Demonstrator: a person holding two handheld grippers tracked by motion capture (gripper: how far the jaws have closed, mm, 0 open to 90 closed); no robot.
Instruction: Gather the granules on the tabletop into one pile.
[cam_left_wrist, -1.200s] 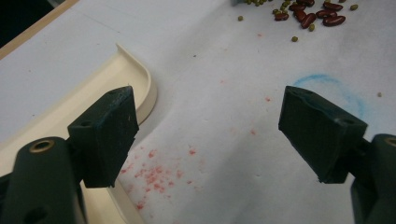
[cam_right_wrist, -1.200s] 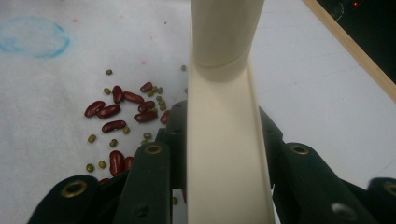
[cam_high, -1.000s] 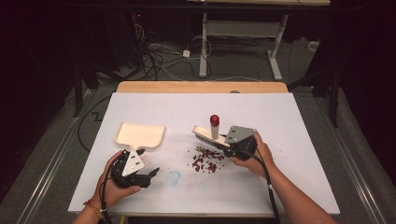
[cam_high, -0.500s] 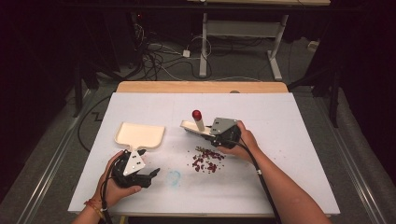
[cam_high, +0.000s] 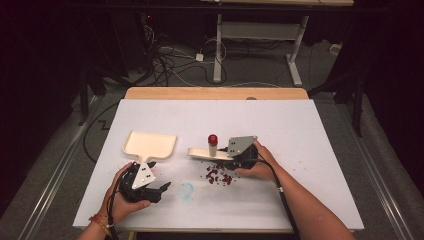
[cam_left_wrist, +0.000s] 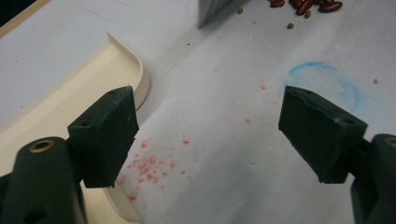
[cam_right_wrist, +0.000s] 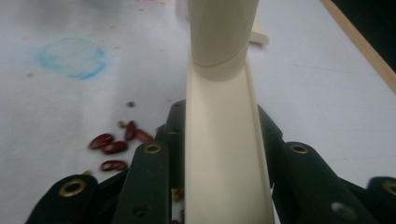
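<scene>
White table (cam_high: 320, 150) held scattered beans (cam_high: 219, 176); our right gripper (cam_right_wrist: 219, 154) clamped the brush handle (cam_right_wrist: 224, 154), our left gripper (cam_left_wrist: 224, 135) gaped beside the dustpan (cam_high: 150, 144).

High overview; two close table-level views

The table (cam_high: 320, 150) is covered with matt white paper, marked by a chalky blue ring (cam_left_wrist: 327, 84) and pink specks; a bare wooden edge (cam_high: 215, 93) is seen at its far side. The dustpan (cam_high: 150, 144) and brush handle (cam_right_wrist: 224, 154) appear as smooth cream plastic. The beans (cam_right_wrist: 112, 147) look glossy. The left gripper (cam_left_wrist: 210, 135) pads seem matt dark rubber.
</scene>
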